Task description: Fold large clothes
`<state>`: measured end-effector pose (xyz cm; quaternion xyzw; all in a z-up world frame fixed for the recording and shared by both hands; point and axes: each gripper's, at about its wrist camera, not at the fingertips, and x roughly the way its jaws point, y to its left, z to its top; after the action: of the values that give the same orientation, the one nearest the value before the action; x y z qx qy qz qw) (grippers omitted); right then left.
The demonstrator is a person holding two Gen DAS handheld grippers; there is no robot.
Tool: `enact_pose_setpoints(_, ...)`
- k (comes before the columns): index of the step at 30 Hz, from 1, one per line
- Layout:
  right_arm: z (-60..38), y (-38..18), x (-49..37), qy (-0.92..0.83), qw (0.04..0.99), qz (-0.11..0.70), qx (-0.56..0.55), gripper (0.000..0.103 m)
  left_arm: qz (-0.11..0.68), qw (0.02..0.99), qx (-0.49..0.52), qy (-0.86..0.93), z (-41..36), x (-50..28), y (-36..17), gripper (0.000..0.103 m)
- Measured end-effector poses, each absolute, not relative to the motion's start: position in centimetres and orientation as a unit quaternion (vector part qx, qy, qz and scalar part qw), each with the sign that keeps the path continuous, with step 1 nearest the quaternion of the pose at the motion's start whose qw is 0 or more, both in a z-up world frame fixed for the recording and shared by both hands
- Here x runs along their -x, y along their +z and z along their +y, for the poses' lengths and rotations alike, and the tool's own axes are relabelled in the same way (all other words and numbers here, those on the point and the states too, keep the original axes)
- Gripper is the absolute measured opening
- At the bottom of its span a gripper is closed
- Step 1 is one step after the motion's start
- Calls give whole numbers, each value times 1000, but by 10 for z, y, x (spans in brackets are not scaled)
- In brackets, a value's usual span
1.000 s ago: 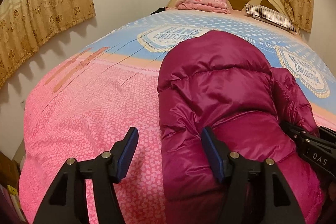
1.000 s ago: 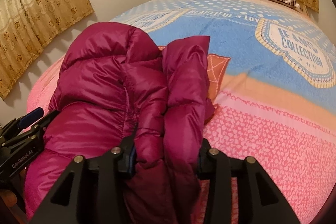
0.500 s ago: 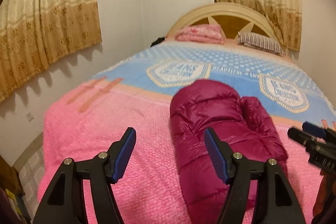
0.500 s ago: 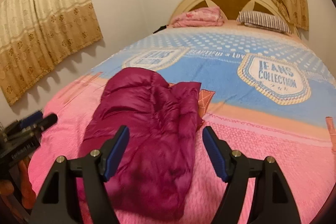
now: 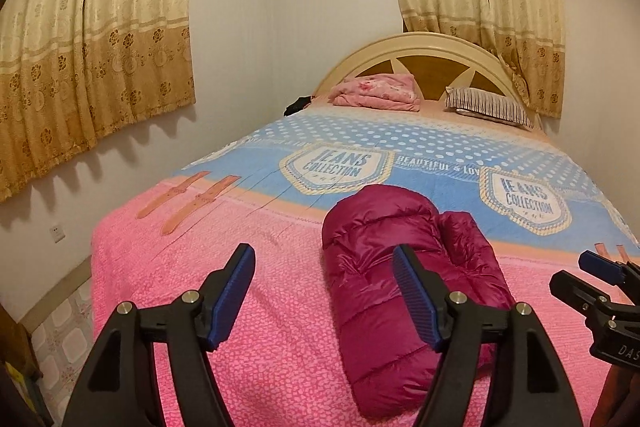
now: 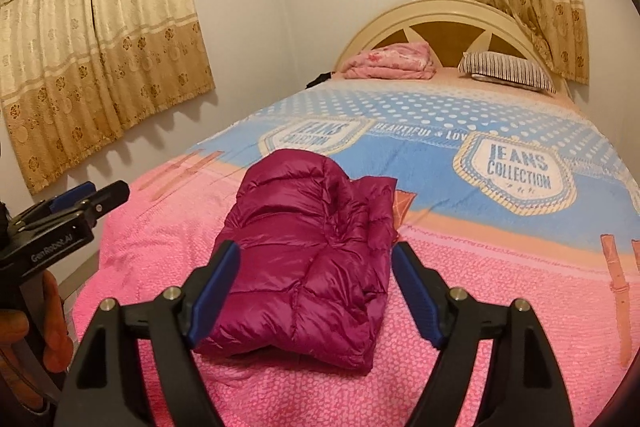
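Pulled back and up off the jacket (image 6: 308, 259) — both grippers, left (image 5: 322, 297) and right (image 6: 316, 293), opening, empty; long axis runs toward headboard (image 6: 452, 15), nearer right.

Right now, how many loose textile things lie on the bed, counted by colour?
Magenta: 1, the folded puffer jacket
Pink: 1, the folded blanket by the headboard
Striped: 1, the pillow
Black: 1, a small item, too small to identify
Total: 4
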<state>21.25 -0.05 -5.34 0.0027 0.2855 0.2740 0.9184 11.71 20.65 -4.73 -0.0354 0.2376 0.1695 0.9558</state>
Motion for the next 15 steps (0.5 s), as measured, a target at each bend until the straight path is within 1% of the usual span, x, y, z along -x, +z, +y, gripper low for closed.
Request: enact_pose_setpoints(15, -2, -50, -199, 282, 917, 280, 1, 81, 240, 955, 39, 168, 206, -116, -48, 72)
